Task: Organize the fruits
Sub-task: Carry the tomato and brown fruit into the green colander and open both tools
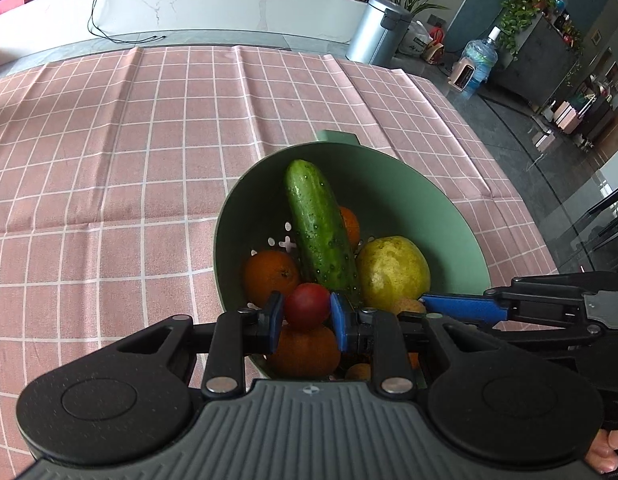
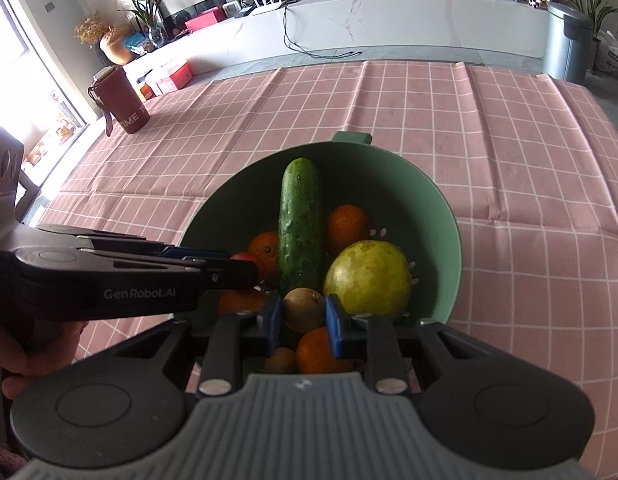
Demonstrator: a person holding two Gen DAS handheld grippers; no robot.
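A green colander bowl (image 1: 409, 200) stands on the pink checked tablecloth and also shows in the right wrist view (image 2: 421, 208). In it lie a cucumber (image 1: 321, 224), several oranges (image 1: 271, 276) and a yellow-green pear (image 1: 393, 272). My left gripper (image 1: 307, 314) is shut on a small red tomato (image 1: 307, 306) above the bowl's near side. My right gripper (image 2: 303, 316) is shut on a small brown round fruit (image 2: 303, 308), over the bowl beside the pear (image 2: 367, 278) and cucumber (image 2: 301, 228). Each gripper shows side-on in the other's view.
A dark red bottle (image 2: 121, 100) stands at the table's far left. The tablecloth (image 1: 129, 160) stretches left of and behind the bowl. A grey bin (image 1: 379, 30) and a water jug (image 1: 479, 60) stand on the floor past the table's far right edge.
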